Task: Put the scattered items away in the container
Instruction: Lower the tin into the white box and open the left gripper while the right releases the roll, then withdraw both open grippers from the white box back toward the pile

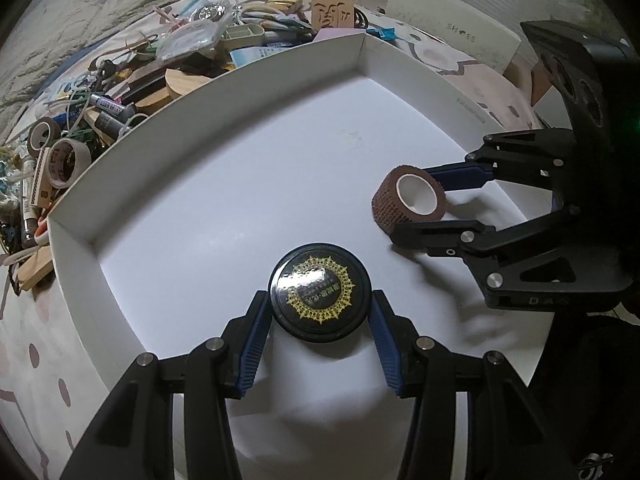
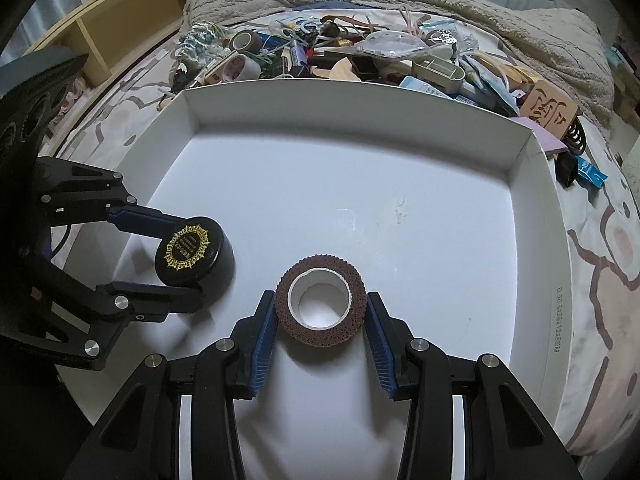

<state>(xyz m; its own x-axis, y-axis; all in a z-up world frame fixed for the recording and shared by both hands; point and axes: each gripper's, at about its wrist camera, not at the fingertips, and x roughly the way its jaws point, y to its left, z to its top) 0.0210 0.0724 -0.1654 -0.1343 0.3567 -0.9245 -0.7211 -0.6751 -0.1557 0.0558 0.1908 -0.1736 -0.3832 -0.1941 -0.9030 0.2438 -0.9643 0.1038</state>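
My left gripper (image 1: 319,334) clamps the black tin (image 1: 319,290), my right gripper (image 2: 321,326) the brown tape roll (image 2: 321,306); their undersides are hidden.

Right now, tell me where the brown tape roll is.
Brown tape roll sits clamped in the right gripper over the white box floor, right of the black round tin.

Round tin (image 1: 319,291) and tape roll (image 1: 408,200) side by side inside the box (image 1: 280,62), tin to the left, clutter pile (image 1: 120,92) lay behind the box's far wall
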